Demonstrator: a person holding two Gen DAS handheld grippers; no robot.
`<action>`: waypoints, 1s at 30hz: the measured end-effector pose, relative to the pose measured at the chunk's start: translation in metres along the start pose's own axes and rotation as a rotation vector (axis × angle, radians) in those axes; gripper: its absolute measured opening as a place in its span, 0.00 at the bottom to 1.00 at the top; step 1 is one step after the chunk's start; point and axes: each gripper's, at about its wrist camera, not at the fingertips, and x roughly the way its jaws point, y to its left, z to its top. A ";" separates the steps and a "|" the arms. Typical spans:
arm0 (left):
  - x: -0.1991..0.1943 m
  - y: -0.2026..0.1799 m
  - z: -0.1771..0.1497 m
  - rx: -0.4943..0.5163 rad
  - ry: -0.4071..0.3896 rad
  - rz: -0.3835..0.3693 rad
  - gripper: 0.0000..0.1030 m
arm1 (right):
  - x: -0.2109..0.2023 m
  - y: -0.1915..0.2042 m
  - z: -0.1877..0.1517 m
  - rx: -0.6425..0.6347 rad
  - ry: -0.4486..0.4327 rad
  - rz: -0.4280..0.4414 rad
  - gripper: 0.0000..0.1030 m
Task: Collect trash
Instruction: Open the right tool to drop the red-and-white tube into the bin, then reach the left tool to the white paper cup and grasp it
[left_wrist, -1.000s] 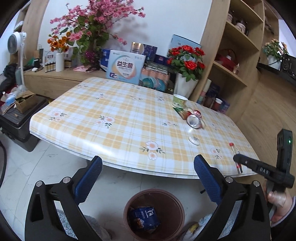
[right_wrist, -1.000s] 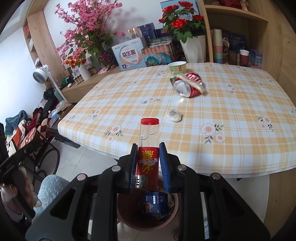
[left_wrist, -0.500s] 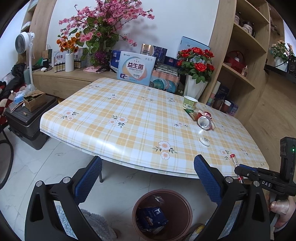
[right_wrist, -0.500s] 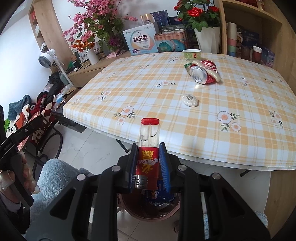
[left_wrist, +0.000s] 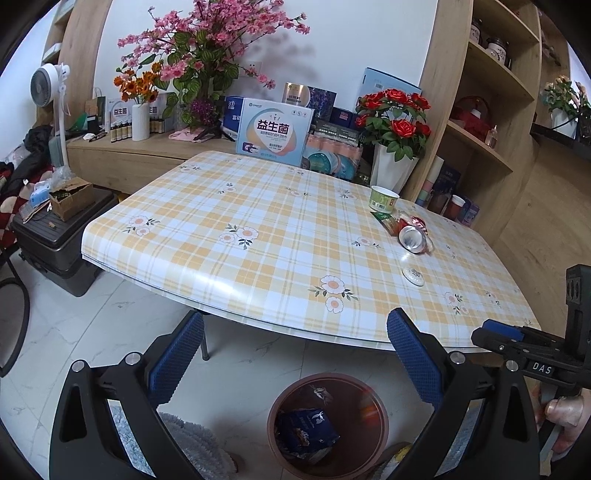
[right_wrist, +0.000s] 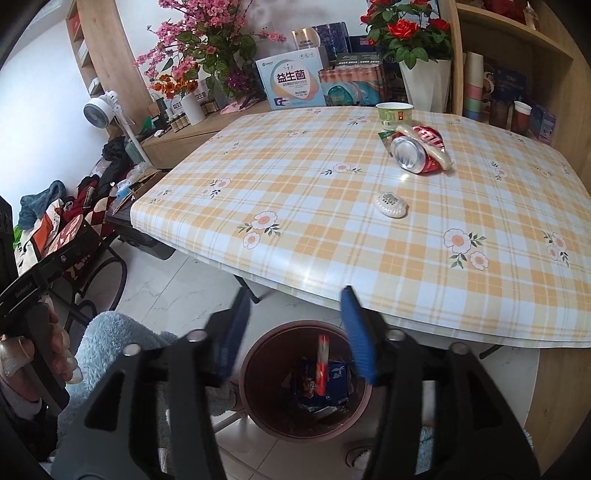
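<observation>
The counter wears a yellow-and-white plaid cloth printed with flowers, and the trash still on it sits toward its far right side. Below its near edge, on the pale floor, stands a round brown bin with a dark blue wrapper inside.

On the counter, a crushed red drink can lies on its side with its silver end facing out, a pale wrapper draped over it, just in front of a green paper cup. A small white oval lid lies nearer the edge.

Over the bin, a slim red-and-white tube, blurred, is clear of the pads. The right hand-held gripper is opening, nothing pressed between its blue pads. The left hand-held gripper hangs wide apart and empty.
</observation>
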 end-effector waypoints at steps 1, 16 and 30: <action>0.000 0.000 0.000 0.001 -0.001 0.000 0.94 | -0.001 -0.002 0.000 0.009 -0.008 -0.011 0.72; 0.005 -0.003 -0.005 0.036 0.006 0.005 0.94 | -0.010 -0.038 0.003 0.062 -0.062 -0.226 0.94; 0.051 -0.038 0.012 0.130 0.060 -0.041 0.94 | -0.006 -0.096 0.016 0.109 -0.078 -0.316 0.94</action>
